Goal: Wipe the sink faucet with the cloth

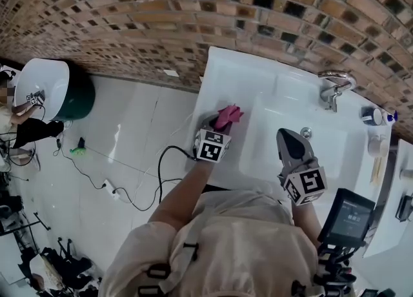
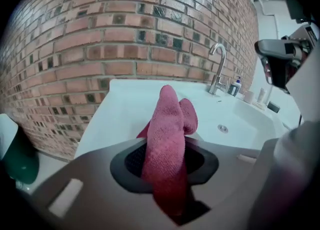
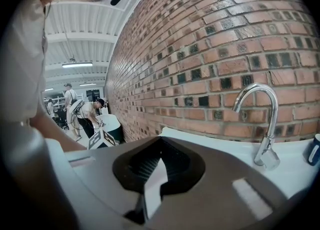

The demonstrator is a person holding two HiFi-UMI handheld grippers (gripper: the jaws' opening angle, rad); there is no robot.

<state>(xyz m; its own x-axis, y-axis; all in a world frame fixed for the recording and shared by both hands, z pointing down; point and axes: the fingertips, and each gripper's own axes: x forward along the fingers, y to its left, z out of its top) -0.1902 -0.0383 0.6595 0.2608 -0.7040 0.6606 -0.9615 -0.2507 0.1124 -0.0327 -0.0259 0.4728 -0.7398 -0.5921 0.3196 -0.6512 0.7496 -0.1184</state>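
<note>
A pink cloth [image 1: 229, 115] sticks up from my left gripper [image 1: 217, 124], which is shut on it above the left part of the white sink counter [image 1: 226, 73]. In the left gripper view the cloth [image 2: 170, 116] fills the gap of that gripper [image 2: 166, 146] and hangs down behind it. The chrome faucet [image 1: 335, 88] stands at the back of the basin, well to the right of the cloth. My right gripper [image 1: 284, 133] hovers over the front of the basin, jaws together with nothing in them. Its own view shows the faucet [image 3: 261, 124] ahead to the right.
Small bottles and cups [image 1: 377, 117] stand right of the faucet. The drain [image 1: 306, 132] sits in the basin. A screen on a stand [image 1: 349, 215] is at my right. Cables [image 1: 139, 192] lie on the tiled floor; a white tub [image 1: 44, 86] and people are at the left.
</note>
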